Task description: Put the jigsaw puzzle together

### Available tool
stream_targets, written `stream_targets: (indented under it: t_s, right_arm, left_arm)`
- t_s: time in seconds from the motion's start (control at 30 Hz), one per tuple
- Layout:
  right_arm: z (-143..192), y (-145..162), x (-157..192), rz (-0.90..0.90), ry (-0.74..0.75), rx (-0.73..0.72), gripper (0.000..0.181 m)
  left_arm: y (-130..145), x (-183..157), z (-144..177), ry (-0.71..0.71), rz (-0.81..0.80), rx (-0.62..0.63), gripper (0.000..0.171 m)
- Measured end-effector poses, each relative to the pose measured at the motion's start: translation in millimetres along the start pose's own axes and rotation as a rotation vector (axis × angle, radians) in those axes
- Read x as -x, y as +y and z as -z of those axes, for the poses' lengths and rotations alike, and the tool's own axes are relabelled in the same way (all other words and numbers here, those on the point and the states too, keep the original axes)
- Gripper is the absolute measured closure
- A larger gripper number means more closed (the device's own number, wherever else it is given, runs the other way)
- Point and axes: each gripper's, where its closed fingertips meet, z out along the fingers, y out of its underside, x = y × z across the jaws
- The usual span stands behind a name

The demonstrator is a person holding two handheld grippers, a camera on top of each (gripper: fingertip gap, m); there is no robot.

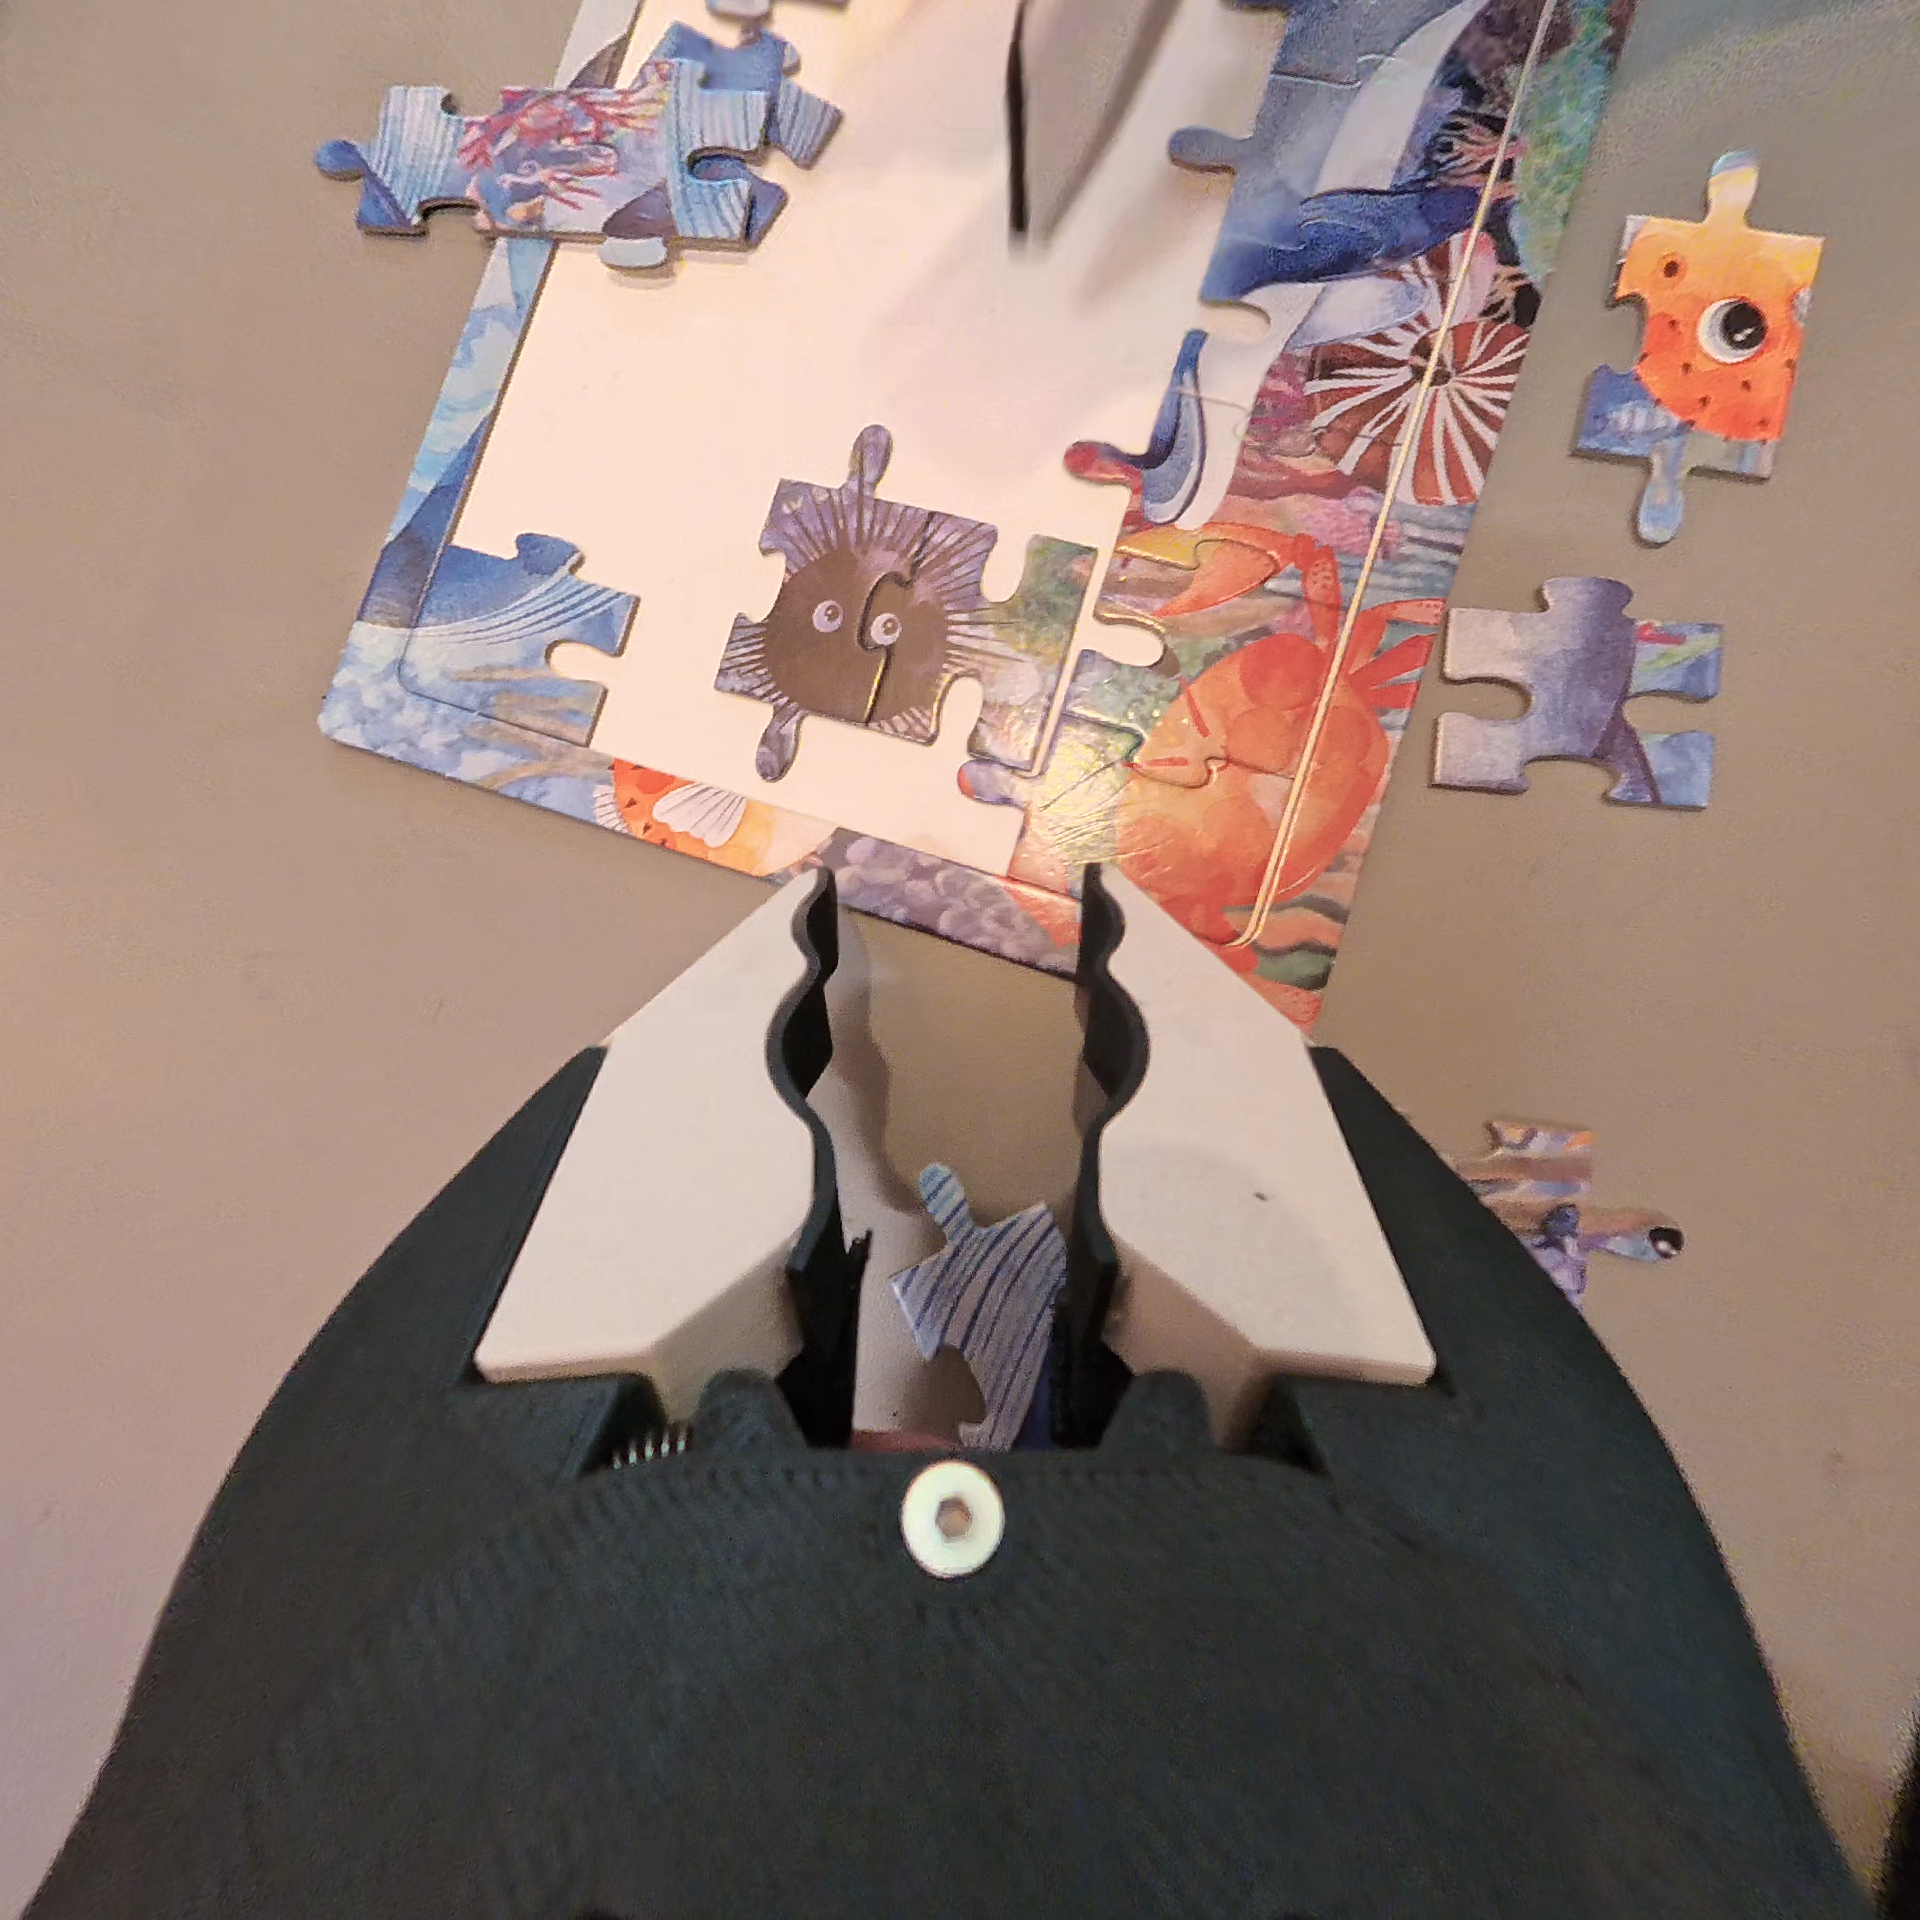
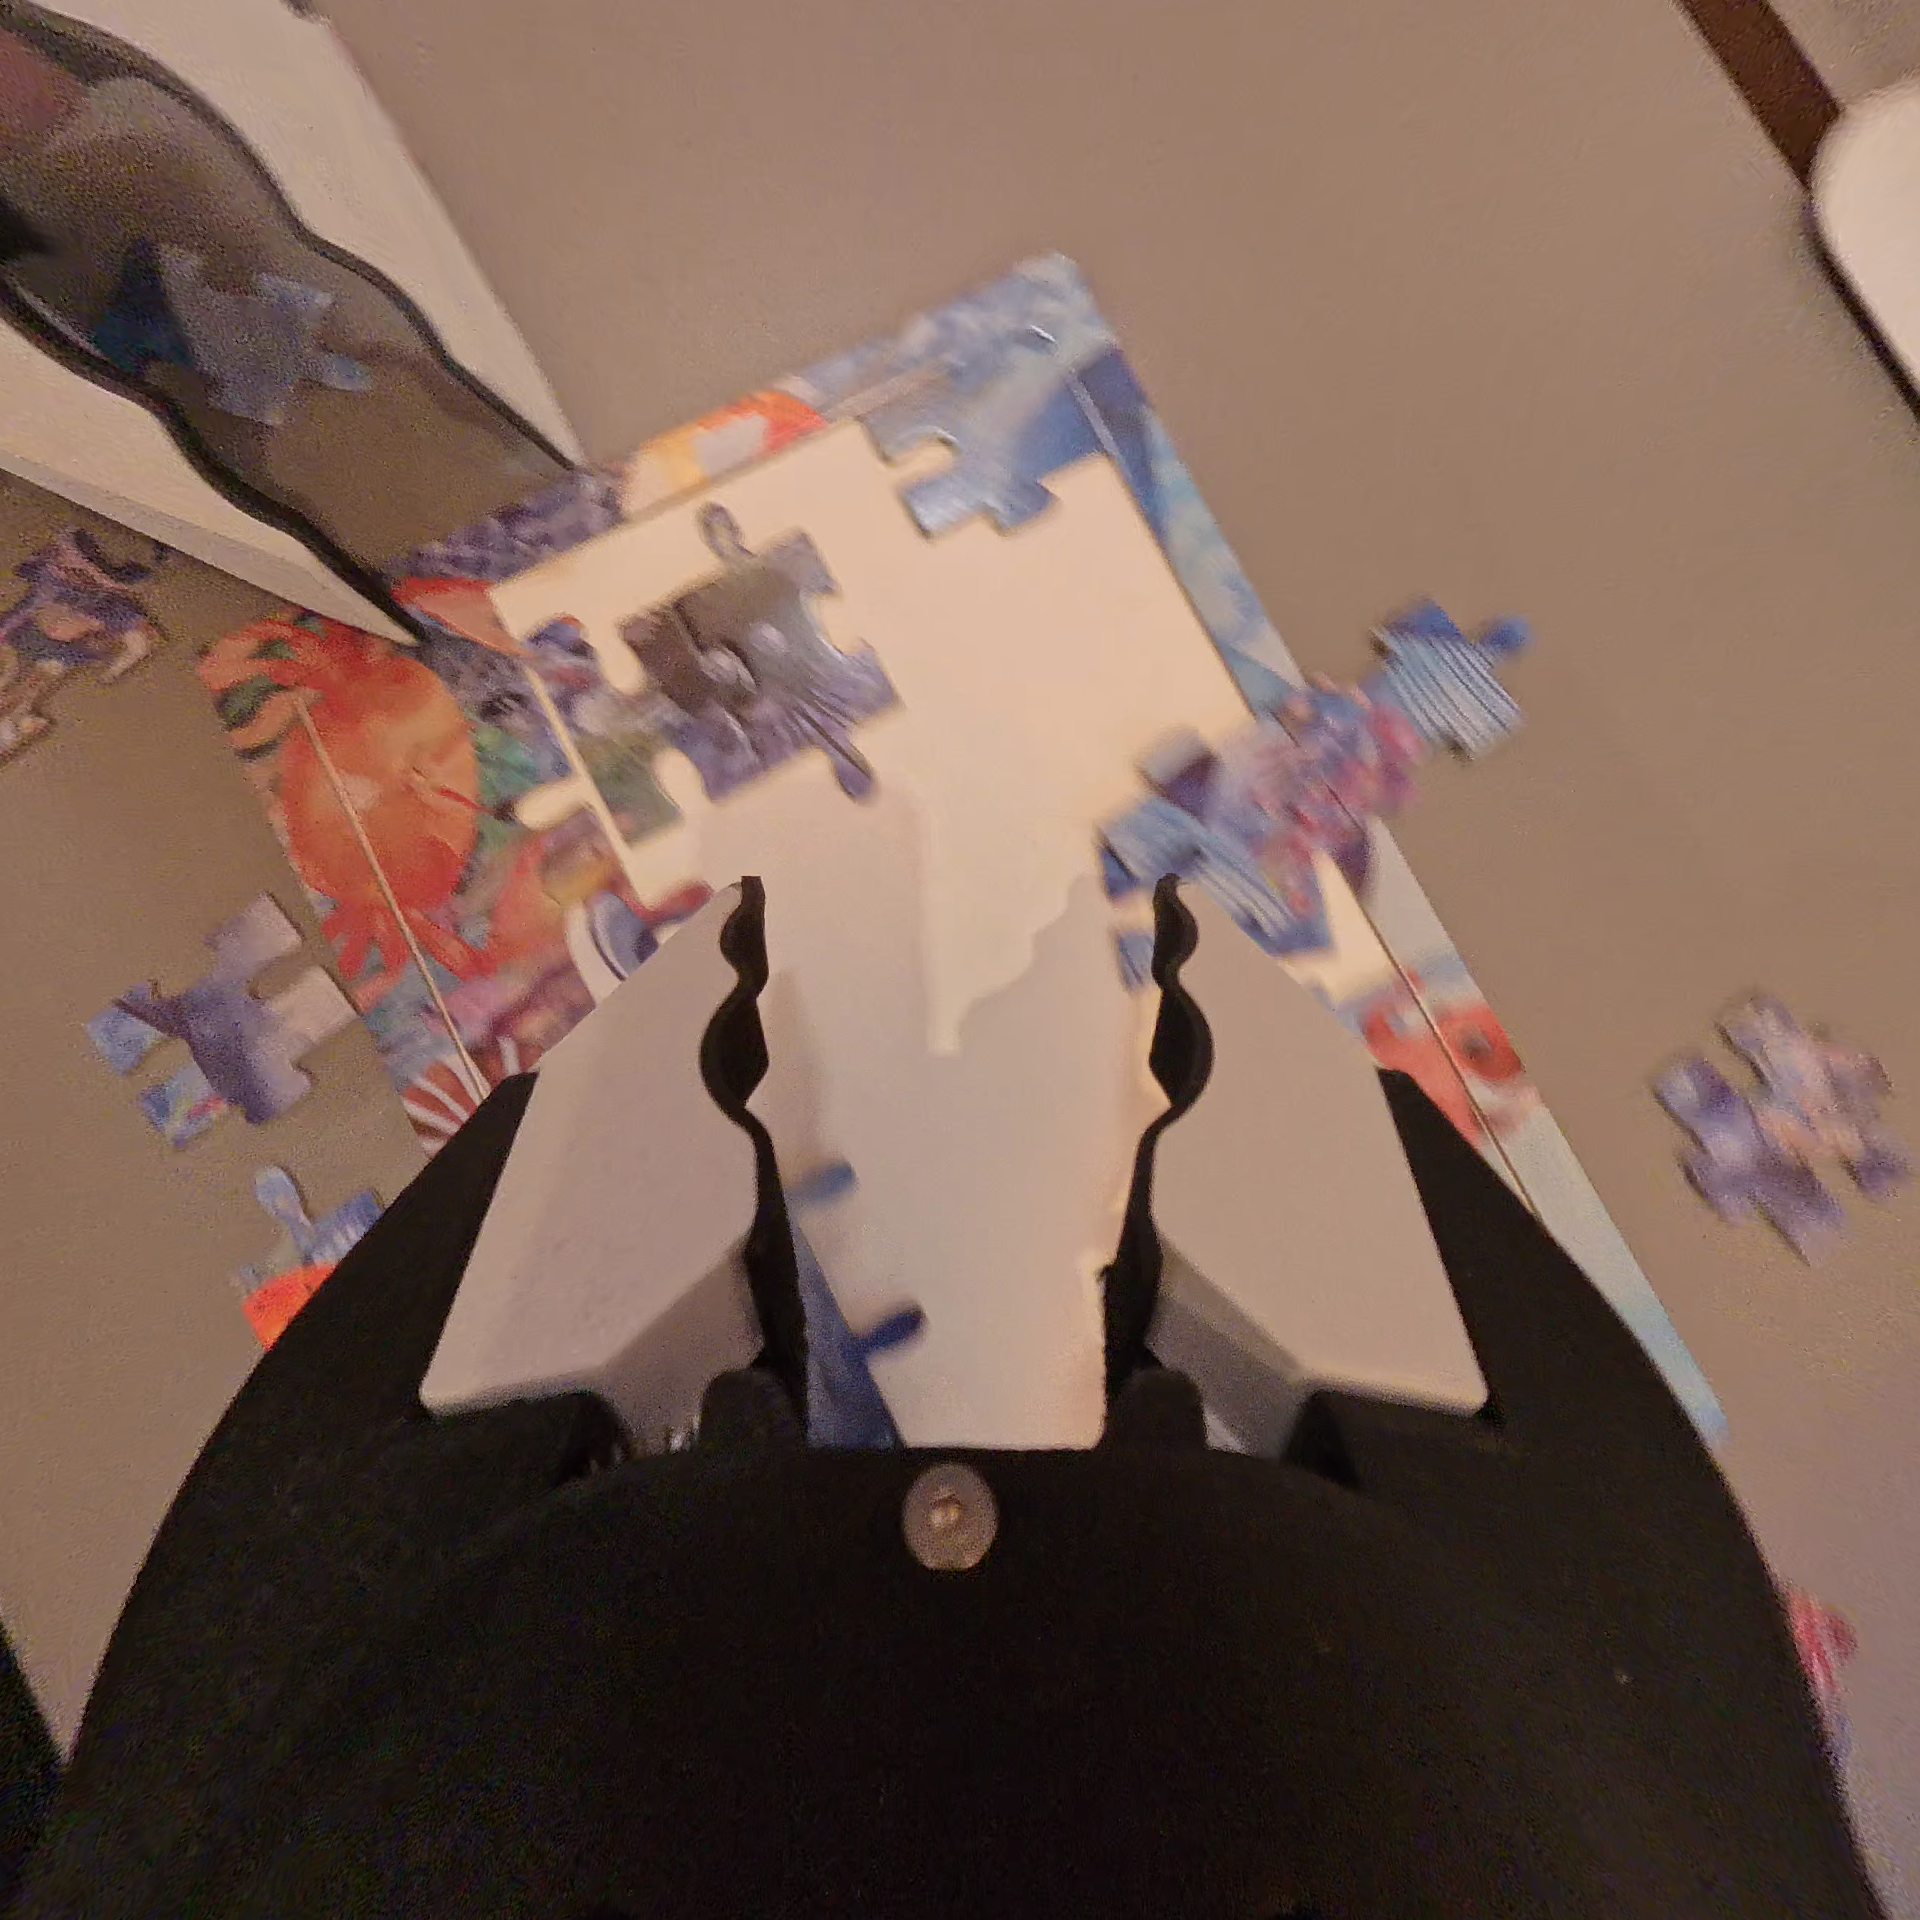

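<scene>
Table: your matte beige tabletop [image 1: 187, 935] lies smooth and bare-looking under everything.
Puzzle tray: the flat cardboard puzzle tray [image 1: 727, 343] sits ahead of you, a glossy sea-scene border around a pale cream bed; its right side is filled with interlocked pieces, an orange crab [image 1: 1268, 748] among them.
Left gripper: your left gripper [image 1: 956, 894] hovers at the tray's near edge, cream wedge fingers with wavy black rubber pads set apart and empty at the tips; a blue striped piece [image 1: 987, 1299] shows deep in the gap, and you cannot tell whether it is touching the pads or lying on the table below.
Right gripper: your right gripper [image 2: 956, 894] hangs over the cream bed with its fingers spread wide, nothing between them; that view is blurred.
Joined pair: two pieces forming a dark spiky fish [image 1: 862, 623] lie locked together on the bed, beside the filled section.
Loose pieces: an orange fish piece [image 1: 1704, 343] and a lilac-blue piece [image 1: 1569, 696] rest on the table right of the tray; a coral cluster [image 1: 582, 156] straddles its far left edge.
</scene>
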Motion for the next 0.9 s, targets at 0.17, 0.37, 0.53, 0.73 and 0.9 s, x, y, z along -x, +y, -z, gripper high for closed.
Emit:
stream_targets:
  t_s: [0.17, 0.37, 0.53, 0.73, 0.9]
  right_arm:
    - [57.6, 82.6, -64.7, -0.253, 0.110, 0.049, 0.114]
    - [70.7, 124.1, -75.2, -0.311, 0.104, 0.029, 0.124]
    - [70.6, 125.9, -72.8, -0.273, 0.118, 0.022, 0.136]
    - [74.3, 129.3, -70.5, -0.270, 0.134, 0.008, 0.151]
    - [81.8, 126.9, -64.2, -0.247, 0.132, 0.006, 0.152]
  left_arm:
    - [-0.3, 7.0, 1.4, -0.032, 0.004, -0.005, 0.126]
    - [-12.2, 12.2, 0.5, -0.086, -0.023, -0.025, 0.123]
    - [-20.1, 8.9, 1.7, -0.092, -0.049, -0.049, 0.123]
    - [-25.2, 11.4, 3.4, -0.110, -0.058, -0.073, 0.125]
    - [-33.0, 14.0, 7.1, -0.120, -0.038, -0.113, 0.124]
